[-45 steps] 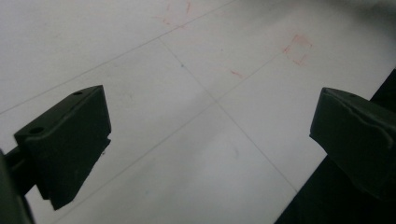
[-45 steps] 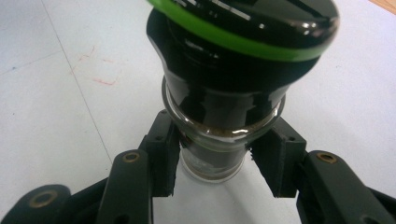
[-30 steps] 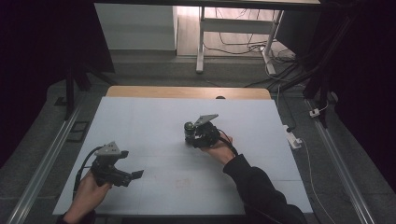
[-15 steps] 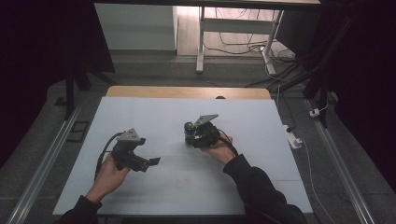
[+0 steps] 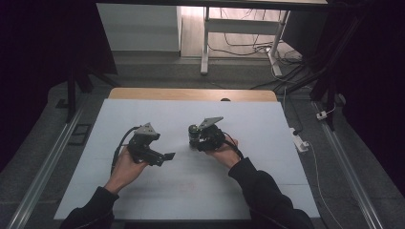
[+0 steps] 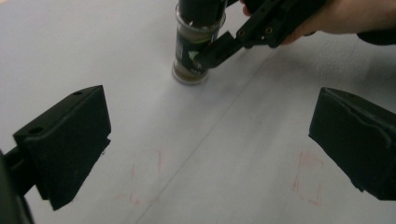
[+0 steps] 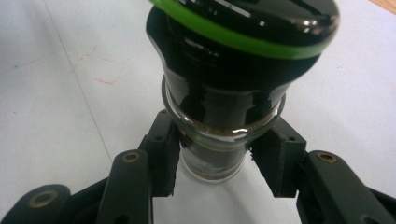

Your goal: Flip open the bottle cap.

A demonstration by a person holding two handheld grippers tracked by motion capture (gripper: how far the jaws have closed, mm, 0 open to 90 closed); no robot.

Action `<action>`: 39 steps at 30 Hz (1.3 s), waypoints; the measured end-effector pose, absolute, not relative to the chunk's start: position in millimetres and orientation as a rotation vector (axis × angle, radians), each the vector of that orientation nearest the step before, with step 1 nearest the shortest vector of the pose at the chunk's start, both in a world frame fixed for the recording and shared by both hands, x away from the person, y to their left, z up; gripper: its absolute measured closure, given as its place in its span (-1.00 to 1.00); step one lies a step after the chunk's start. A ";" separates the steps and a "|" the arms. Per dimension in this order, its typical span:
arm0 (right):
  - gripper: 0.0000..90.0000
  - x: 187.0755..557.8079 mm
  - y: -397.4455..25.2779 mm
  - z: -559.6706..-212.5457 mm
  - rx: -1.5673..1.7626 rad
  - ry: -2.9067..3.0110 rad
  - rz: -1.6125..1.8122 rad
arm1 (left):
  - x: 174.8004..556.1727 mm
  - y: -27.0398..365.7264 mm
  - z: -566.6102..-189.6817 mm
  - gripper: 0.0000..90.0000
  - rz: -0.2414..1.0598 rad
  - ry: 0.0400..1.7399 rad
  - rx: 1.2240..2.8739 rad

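We see a small glass spice jar [image 6: 191, 51] with a black grinder cap ringed in green standing upright on the white table [image 5: 267, 157], near its middle. Our right gripper [image 7: 215, 170] has its jaws closed around the jar's glass body, just below the cap. Our left gripper [image 6: 208, 144] hovers near the jar on its left, jaws spread wide and empty, pointing toward it, with faint red marks [image 6: 309, 179] on the table beneath.
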State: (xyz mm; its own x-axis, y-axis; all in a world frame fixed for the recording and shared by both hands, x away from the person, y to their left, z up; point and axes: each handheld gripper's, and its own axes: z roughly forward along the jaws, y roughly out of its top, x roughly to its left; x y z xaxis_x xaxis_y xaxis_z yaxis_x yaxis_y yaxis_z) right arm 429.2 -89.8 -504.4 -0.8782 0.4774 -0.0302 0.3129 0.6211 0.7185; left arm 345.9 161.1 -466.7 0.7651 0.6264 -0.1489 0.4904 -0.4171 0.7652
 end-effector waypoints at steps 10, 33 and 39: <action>0.17 429.4 -90.0 -504.5 0.647 2.628 1.103 | 368.9 142.7 -469.0 -1.00 0.221 0.814 2.125; 0.17 429.2 -89.9 -504.5 0.646 2.628 1.103 | 394.1 116.8 -473.7 0.21 0.259 0.740 2.183; 0.17 429.1 -89.7 -504.5 0.647 2.627 1.103 | 392.9 112.7 -475.0 0.74 0.216 0.707 2.199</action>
State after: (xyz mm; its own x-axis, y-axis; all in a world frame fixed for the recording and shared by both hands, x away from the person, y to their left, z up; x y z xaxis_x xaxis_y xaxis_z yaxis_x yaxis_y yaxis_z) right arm 429.1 -89.7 -504.5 -0.8791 0.4756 -0.0306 0.3112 0.6215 0.7189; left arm 392.9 112.7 -475.0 0.8293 0.5538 -0.0748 0.4174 -0.5247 0.7420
